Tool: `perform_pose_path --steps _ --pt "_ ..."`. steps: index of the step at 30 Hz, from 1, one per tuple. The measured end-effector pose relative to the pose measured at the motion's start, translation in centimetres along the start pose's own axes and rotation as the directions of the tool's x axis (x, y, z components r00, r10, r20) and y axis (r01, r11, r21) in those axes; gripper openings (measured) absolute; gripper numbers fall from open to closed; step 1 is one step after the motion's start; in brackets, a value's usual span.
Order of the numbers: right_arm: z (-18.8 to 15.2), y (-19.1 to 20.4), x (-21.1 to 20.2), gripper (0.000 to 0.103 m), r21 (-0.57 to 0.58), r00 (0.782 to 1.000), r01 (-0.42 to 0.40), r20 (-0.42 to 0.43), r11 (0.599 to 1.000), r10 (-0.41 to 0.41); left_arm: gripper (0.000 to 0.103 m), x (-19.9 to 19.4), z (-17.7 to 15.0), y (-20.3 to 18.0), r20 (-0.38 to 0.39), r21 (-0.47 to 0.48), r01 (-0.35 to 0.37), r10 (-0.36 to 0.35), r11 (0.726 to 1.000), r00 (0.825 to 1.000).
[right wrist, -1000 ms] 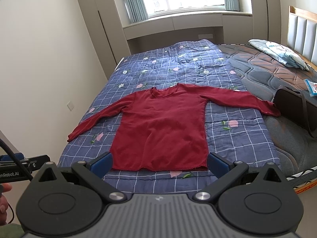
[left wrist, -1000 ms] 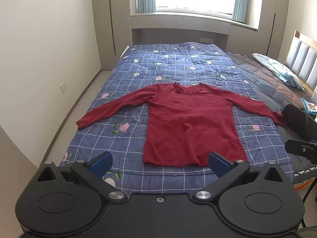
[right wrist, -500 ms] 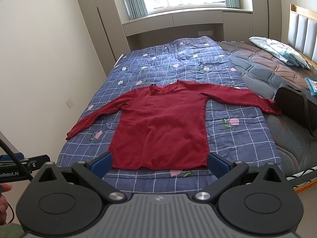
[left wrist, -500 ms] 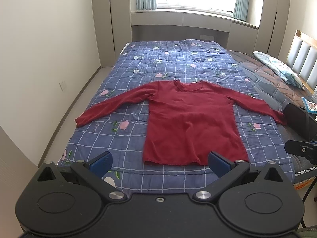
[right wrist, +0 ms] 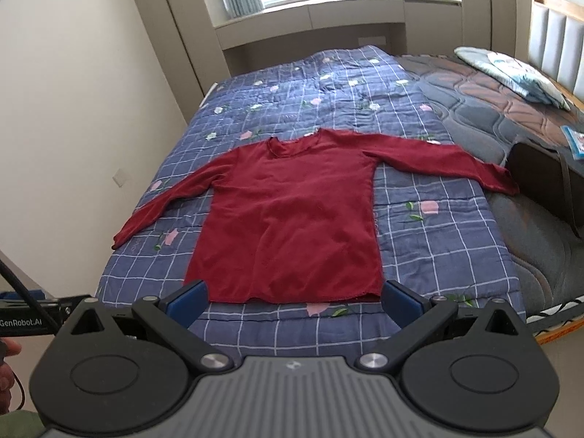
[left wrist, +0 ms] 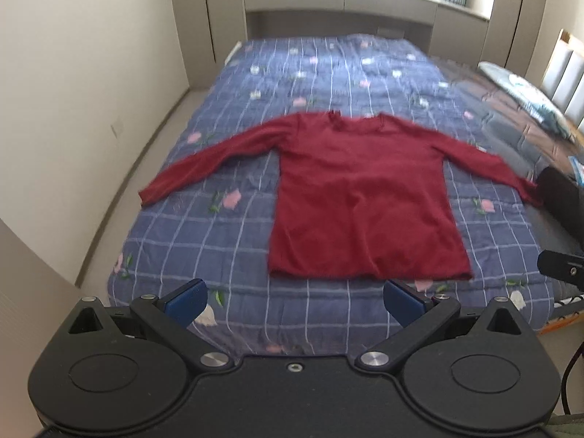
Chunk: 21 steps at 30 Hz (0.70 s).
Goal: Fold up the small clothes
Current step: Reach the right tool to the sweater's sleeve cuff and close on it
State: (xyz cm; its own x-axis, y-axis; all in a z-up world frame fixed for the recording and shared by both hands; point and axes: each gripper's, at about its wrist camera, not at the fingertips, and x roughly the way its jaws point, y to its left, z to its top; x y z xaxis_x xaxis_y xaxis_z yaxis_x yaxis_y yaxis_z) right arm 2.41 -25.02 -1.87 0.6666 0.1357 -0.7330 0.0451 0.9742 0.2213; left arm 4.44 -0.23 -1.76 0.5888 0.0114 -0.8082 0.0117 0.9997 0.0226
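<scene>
Both my grippers hang short of the bed, nothing held. Left gripper (left wrist: 294, 301) has jaws spread wide; right gripper (right wrist: 294, 299) same, wide and empty.

Shirt (right wrist: 292, 219) lies flat, front up, on the quilt (right wrist: 430, 241), sleeves out to both sides, hem nearest me, neck toward the window. Right cuff ends just beside a dark bag (right wrist: 540, 179).

Looks like thin knit: light, limp, prob stretchy, will sag and drag on the quilt, not slip. I'd pinch edges only, e.g. cuff (left wrist: 149, 197) w/ the left, shoulder or far cuff w/ the right, then bring the sleeves in before the hem. Pinch shallow or I'll catch quilt too.
</scene>
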Motion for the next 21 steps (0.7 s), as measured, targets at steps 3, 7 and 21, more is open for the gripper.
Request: perform_pose_path --steps 3,7,21 --pt "0.8 -1.2 1.3 0.103 0.031 1.0 0.003 -0.011 1.0 -0.003 0.102 1.4 0.9 -0.6 -0.056 0.007 -0.02 0.021 1.0 0.998" --pt "2.8 -3.2 3.9 0.103 0.079 1.0 -0.001 -0.026 0.997 0.003 0.102 3.2 2.6 -1.9 -0.112 0.032 -0.046 0.049 0.998 0.992" --pt "11.9 -13.8 18.2 0.103 0.189 0.995 0.035 -0.098 0.981 -0.017 0.102 14.2 14.0 -10.1 -0.202 0.045 -0.126 0.132 0.991 0.97"
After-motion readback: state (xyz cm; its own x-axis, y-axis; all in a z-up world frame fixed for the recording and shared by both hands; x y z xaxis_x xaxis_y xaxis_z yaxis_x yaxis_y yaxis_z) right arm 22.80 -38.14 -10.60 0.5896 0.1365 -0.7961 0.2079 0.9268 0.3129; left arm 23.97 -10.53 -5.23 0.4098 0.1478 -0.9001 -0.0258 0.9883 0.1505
